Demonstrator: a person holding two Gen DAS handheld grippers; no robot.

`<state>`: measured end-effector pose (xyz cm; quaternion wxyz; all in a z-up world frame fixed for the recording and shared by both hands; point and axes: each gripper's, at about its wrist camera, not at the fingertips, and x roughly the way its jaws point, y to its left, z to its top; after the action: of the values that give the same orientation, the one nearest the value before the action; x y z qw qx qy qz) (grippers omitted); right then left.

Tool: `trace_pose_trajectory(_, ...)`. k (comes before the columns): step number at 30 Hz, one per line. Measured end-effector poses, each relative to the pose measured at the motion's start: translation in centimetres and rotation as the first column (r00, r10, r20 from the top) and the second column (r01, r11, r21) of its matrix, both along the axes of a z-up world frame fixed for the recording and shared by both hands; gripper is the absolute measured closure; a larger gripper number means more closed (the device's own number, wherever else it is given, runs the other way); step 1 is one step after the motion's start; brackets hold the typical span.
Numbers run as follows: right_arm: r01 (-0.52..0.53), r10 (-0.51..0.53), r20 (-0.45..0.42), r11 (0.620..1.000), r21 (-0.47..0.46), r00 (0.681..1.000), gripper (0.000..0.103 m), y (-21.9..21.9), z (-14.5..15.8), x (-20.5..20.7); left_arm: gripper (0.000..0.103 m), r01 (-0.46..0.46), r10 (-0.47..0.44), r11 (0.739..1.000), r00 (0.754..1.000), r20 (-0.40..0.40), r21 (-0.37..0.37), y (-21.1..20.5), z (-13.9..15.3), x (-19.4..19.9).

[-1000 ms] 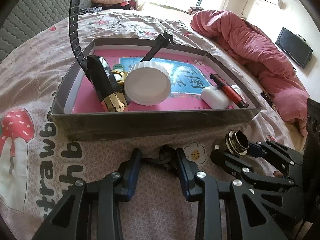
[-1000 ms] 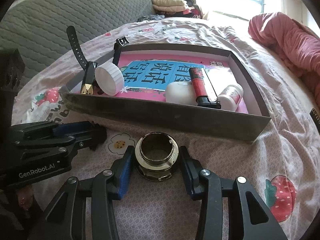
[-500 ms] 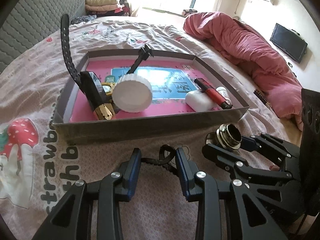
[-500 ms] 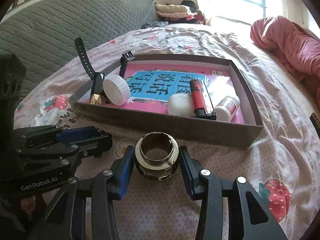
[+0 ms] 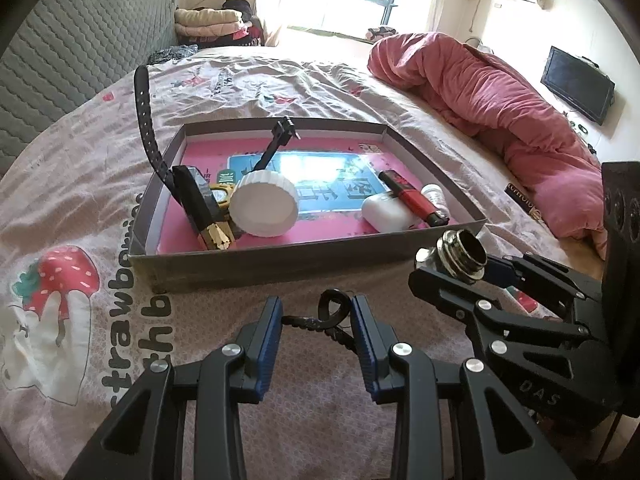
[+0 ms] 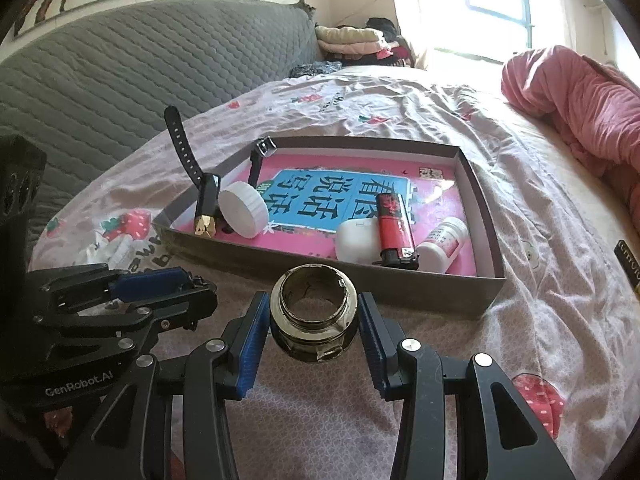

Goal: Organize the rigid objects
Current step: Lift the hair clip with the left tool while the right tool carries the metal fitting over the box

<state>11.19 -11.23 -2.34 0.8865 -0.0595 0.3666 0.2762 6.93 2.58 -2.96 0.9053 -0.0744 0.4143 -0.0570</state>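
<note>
Two grippers hover side by side over a strawberry-print bedsheet (image 5: 100, 184), just before a shallow cardboard box tray (image 5: 280, 258). What the left gripper (image 5: 316, 316) carries is hard to make out: a thin black looped piece (image 5: 330, 314), perhaps a hair tie or clip, spans between its blue pads, and each end seems to touch a pad, so it looks pinched there. In the right wrist view that piece is hidden behind the left gripper's fingers (image 6: 156, 280). The right gripper (image 6: 314, 316) is clamped on a threaded metal ring fitting (image 6: 314, 316), its open mouth facing up and forward; its underside is out of sight. The hands that hold both tools are cut off by the frame.

Inside the tray, a black wristwatch (image 6: 206, 200) stands on edge with one strap rising over the tray wall, and a white ribbed jar lid (image 6: 243, 215) leans against it. Something yellow behind the lid is mostly covered. A red lighter (image 6: 394, 226) rests across a white earbud case (image 6: 356, 240), with a small white bottle (image 6: 444, 244) lying just beside it.

Both grippers point downward at a slant toward the tray's near wall, well clear of the sheet.
</note>
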Motion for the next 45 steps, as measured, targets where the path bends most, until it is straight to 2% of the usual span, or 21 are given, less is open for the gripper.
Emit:
trace_pose_trajectory(21,0.037,-0.041,0.135,0.999,0.033,0.99,0.058,-2.2,3.6,-0.1,0.068,-0.003,0.004,1.0,0.997,0.075,-0.012,-0.8,3.1,0.9)
trace_pose_trajectory(34,0.147,-0.159,0.142,0.985,0.092,0.977,0.058,-5.7,4.7,2.3,0.068,-0.023,0.028,0.999,0.994,0.105,-0.044,-1.3,4.0,3.6)
trace_pose_trajectory(45,0.193,-0.202,0.144,0.978,0.073,0.969,0.058,-6.3,4.4,4.2,0.068,-0.051,0.056,0.997,0.995,0.082,-0.059,-1.8,2.7,6.9)
